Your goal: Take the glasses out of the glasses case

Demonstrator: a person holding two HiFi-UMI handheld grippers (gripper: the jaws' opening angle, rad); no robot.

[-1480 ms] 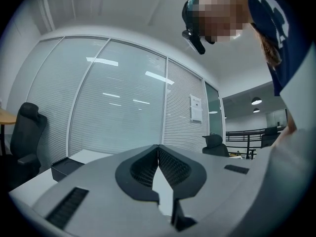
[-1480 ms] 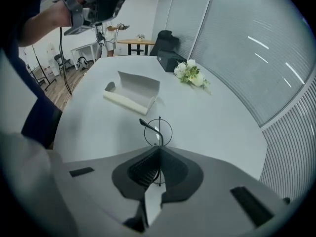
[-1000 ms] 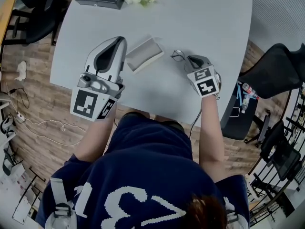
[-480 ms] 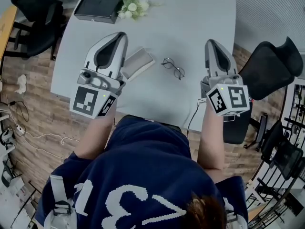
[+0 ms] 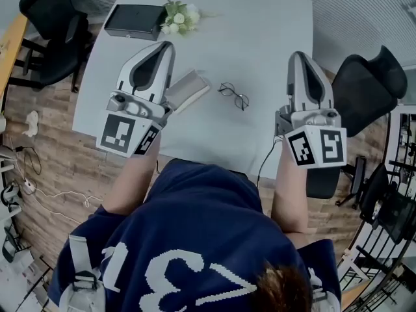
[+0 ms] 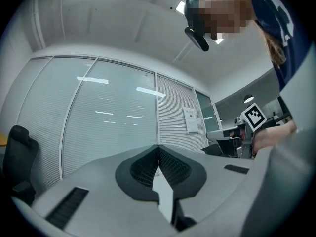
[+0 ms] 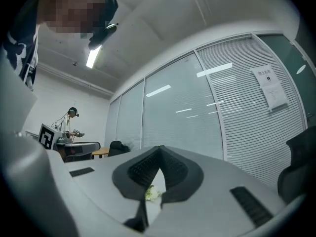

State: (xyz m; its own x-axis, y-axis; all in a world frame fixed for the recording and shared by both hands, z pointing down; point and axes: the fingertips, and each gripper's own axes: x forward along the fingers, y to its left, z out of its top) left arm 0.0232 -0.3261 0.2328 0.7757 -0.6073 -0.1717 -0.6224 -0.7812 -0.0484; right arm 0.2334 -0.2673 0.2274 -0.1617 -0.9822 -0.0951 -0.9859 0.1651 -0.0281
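Glasses (image 5: pixel 233 95) lie on the table (image 5: pixel 260 31) just beside the glasses case (image 5: pixel 188 90).

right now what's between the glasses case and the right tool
The glasses lie on the table between glasses case and right tool, touching neither, seen in the head view.

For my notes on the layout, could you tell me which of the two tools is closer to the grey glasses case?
The left tool: the grey rectangular glasses case lies right beside it, while the right tool is beyond the thin-framed glasses.
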